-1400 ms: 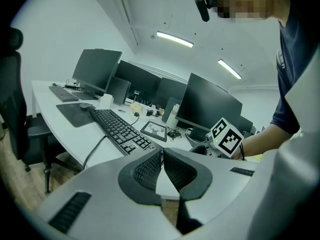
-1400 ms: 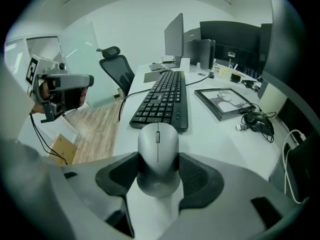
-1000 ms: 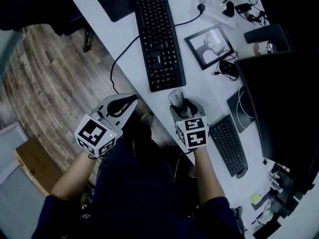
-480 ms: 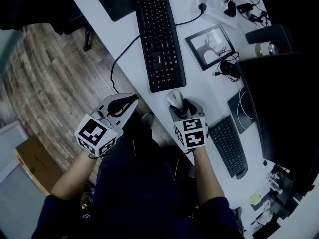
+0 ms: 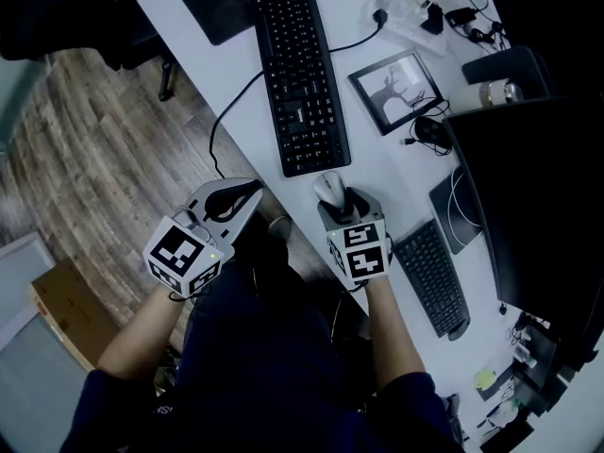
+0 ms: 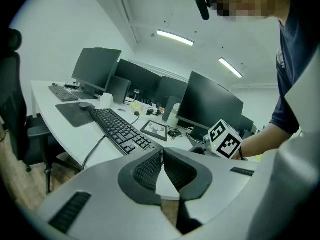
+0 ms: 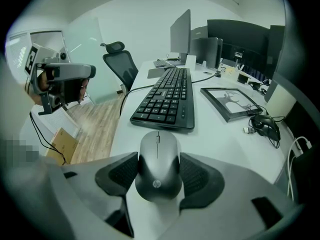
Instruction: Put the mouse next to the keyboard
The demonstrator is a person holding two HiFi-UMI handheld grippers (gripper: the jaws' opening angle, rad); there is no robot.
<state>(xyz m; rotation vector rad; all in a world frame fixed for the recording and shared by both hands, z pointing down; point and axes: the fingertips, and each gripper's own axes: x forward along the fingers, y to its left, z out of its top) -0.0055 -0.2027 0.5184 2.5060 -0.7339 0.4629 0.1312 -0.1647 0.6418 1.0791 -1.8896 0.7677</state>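
The grey mouse [image 5: 327, 186] [image 7: 159, 161] rests on the white desk [image 5: 377, 159], just below the near end of the black keyboard [image 5: 300, 69] [image 7: 170, 96]. My right gripper [image 5: 332, 194] [image 7: 159, 173] reaches it from the desk's front edge. Its pads lie against both sides of the mouse while the jaws are opening. My left gripper [image 5: 247, 189] [image 6: 162, 154] hangs off the desk's left edge above the floor, shut with nothing in it. In the left gripper view the keyboard [image 6: 120, 129] stretches away to the left.
A framed picture [image 5: 396, 88] and a tangle of cables [image 5: 429, 130] lie right of the keyboard. A smaller keyboard [image 5: 432, 276] and a dark monitor [image 5: 528, 206] stand at the right. At the desk's far end sits a mouse pad [image 5: 212, 3]. The keyboard's cable [image 5: 231, 111] loops over the left edge.
My right gripper has slid the mouse a little to the left, toward the keyboard's near end. The left gripper has stayed where it was.
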